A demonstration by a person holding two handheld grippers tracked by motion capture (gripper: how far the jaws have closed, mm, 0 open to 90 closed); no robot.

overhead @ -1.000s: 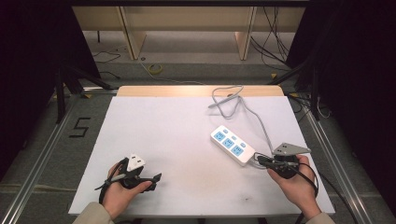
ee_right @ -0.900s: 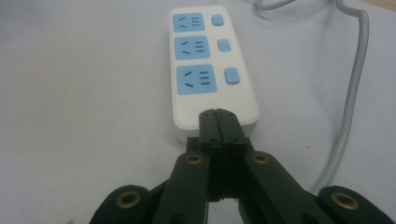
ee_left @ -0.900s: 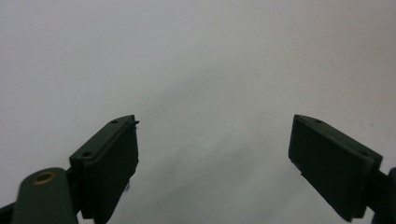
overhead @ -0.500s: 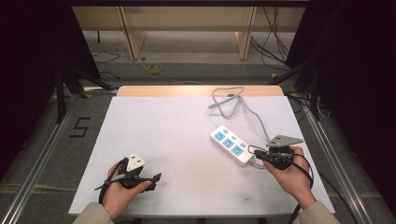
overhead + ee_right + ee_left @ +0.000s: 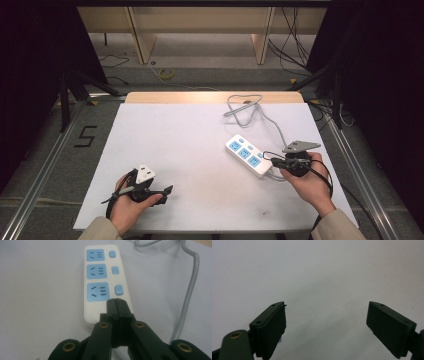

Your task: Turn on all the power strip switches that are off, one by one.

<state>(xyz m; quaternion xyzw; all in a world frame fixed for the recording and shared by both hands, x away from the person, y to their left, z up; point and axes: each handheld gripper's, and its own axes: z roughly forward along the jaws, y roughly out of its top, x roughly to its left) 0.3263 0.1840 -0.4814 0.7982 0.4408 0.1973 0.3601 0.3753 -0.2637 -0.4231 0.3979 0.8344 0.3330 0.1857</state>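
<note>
**Closed jaws over the power strip's near end**

Where the white plastic power strip (image 5: 103, 277) with three blue sockets lies on the right part of the white table (image 5: 190, 150), the right gripper (image 5: 116, 300) hangs over its near end, jaws pressed together and holding nothing. The strip's grey cable (image 5: 245, 107) loops toward the table's far edge. The right gripper view shows three blue switches (image 5: 118, 290) beside the sockets. Well apart, the left gripper (image 5: 327, 315) stands spread over bare tabletop.

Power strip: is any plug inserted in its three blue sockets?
No, in the right gripper view all three sockets of the power strip are bare, with nothing plugged in.
</note>
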